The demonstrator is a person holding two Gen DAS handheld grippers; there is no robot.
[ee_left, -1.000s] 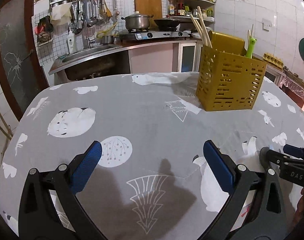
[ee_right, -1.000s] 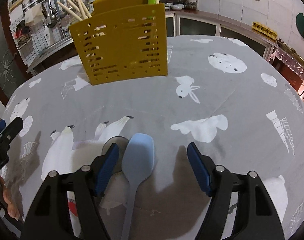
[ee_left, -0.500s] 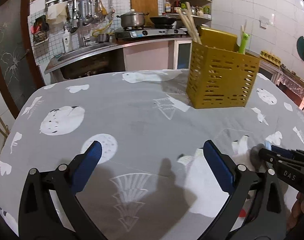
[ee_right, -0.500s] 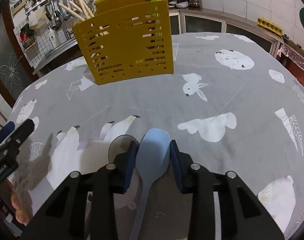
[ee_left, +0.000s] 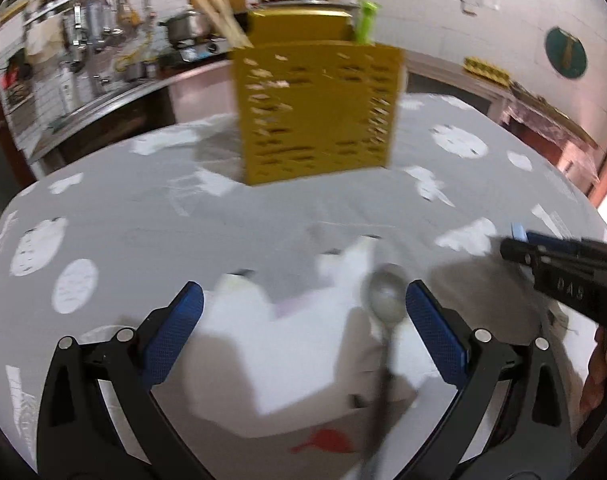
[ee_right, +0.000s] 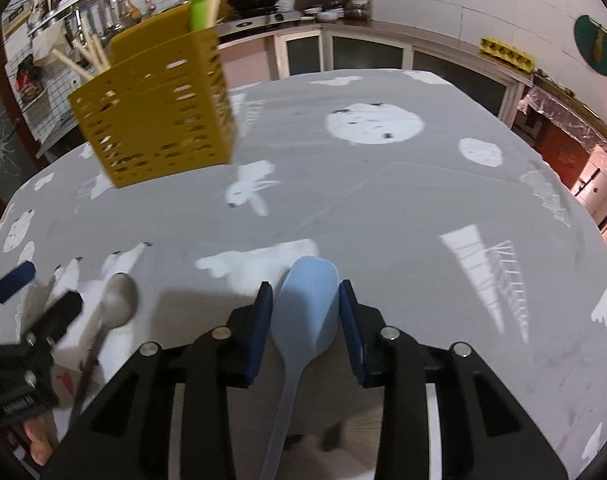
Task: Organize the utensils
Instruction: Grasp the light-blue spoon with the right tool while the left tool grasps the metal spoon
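My right gripper [ee_right: 305,312] is shut on a light blue spoon [ee_right: 308,308] and holds its bowl between the pads, just above the grey tablecloth. A metal spoon [ee_left: 384,300] lies on the cloth inside the open jaws of my left gripper [ee_left: 303,320], close to the right pad; it also shows in the right wrist view [ee_right: 117,304]. The yellow slotted utensil holder [ee_left: 317,110] stands upright farther back on the table [ee_right: 155,120], holding wooden chopsticks [ee_left: 221,14] and a green utensil [ee_left: 363,20]. The right gripper shows at the right edge of the left wrist view [ee_left: 559,264].
The round table wears a grey cloth with white animal prints [ee_right: 383,200]. Behind it are a kitchen counter with sink and stove [ee_left: 143,80], cabinets [ee_right: 363,56] and a tiled wall. The table edge curves off at right [ee_right: 575,208].
The right gripper closed on the blue spoon and lifted it, swinging right. The left gripper moved right, so the metal spoon now lies between its open jaws.
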